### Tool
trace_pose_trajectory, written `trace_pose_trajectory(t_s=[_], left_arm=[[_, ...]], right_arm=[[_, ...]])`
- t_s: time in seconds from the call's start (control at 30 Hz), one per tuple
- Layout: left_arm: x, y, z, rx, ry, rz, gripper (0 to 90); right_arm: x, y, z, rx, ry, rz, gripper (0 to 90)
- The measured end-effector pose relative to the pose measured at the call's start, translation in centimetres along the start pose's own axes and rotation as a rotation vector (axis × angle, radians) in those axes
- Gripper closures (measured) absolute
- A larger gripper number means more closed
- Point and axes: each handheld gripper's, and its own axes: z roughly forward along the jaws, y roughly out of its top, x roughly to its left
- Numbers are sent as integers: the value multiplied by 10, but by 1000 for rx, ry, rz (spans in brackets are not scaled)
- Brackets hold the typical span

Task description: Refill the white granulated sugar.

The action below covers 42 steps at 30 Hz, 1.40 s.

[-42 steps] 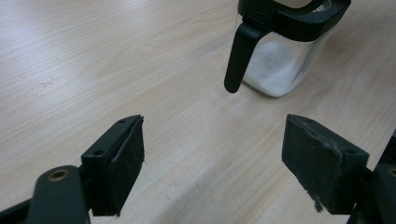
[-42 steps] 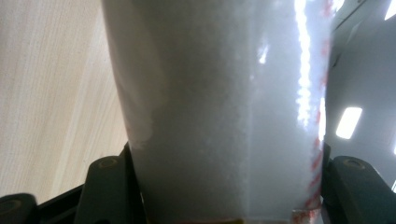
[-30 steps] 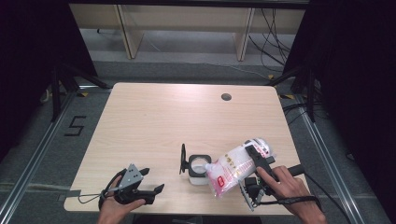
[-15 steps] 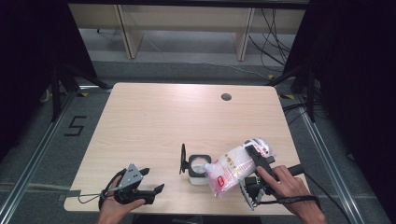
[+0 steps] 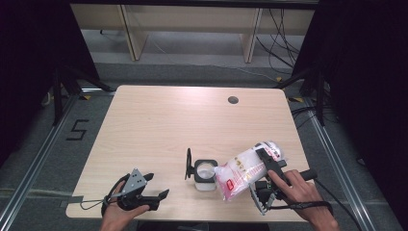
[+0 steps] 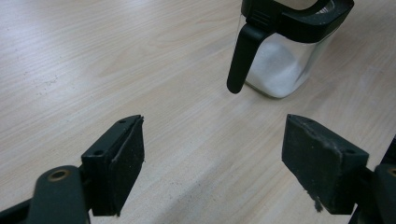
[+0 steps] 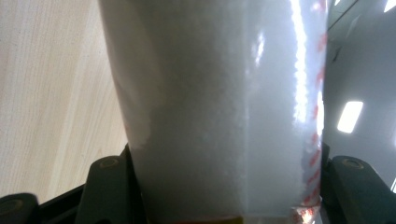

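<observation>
A: How many items, largest first?
B: One table (image 5: 159, 125); one bag of white granules (image 5: 243, 168), near right, tilted with its mouth at the jar's rim; one glass jar (image 5: 204, 174) with its black lid hinged open, near centre.
A: And the grippers?
B: Two — right gripper (image 5: 264, 159) clamped on the bag; left gripper (image 5: 156, 185) spread, empty, near left.

Tilted white-grain bag (image 5: 243, 169) over open jar (image 5: 205, 173)
</observation>
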Motion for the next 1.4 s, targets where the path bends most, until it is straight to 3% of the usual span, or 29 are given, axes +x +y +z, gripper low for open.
trace_pose_trajectory(t_s=[0.13,0.17,0.2,0.23,0.27,0.37,0.4,0.53,0.63,0.67,0.7,0.73,0.8,0.93,1.0,1.07,1.1,1.13,1.27,1.3,1.33,1.4], left_arm=[[-1,0,0,-12,3,-26,205],[0,0,-1,-5,8,-1,205],[-1,0,0,-8,6,-15,204],[0,0,-1,-7,6,0,205],[-1,0,-1,-10,6,-6,205],[-1,0,0,-16,5,-11,205],[0,0,-1,-7,6,-2,205],[-1,0,0,-6,2,-19,204],[-2,0,1,-16,-6,-31,204],[-2,0,1,-16,-6,-31,205],[-1,0,0,-8,-1,-24,204],[-1,0,0,-12,-3,-19,204],[-1,0,0,-11,-4,-14,204],[0,0,-1,-12,-5,-6,205],[0,0,0,-12,-7,-5,204],[-1,1,0,-16,-4,-5,204],[0,0,0,-10,-6,3,204],[0,0,0,-10,-6,3,204],[0,0,-1,-6,-3,2,204],[0,0,-1,-5,-3,4,205],[0,0,-1,-5,-3,4,204],[-1,0,-1,-9,1,-20,204]], right_arm=[[-1,0,0,-12,-11,-7,415],[0,1,-3,21,16,30,415],[0,1,-2,3,8,11,415],[-2,2,-3,-5,0,-4,415],[-2,3,-4,16,20,10,415],[-4,3,-2,-30,-17,-21,415],[-1,3,-5,-5,1,27,415],[-3,3,-5,-3,9,9,416],[0,3,-5,-4,6,42,416],[-2,3,-4,-13,-3,20,416],[0,3,-3,-19,-9,34,416],[-3,3,-4,-8,7,-5,416],[-2,3,-3,-1,19,11,416],[-1,1,-2,-12,1,0,416],[0,0,-2,2,18,23,416],[-1,1,-3,4,24,13,416],[1,0,-1,-11,3,22,416],[2,1,-2,-6,11,38,417],[2,2,-1,-12,12,34,417],[0,3,-1,-19,10,3,416],[0,3,-1,-19,10,3,416],[0,2,-2,-17,7,12,416]])
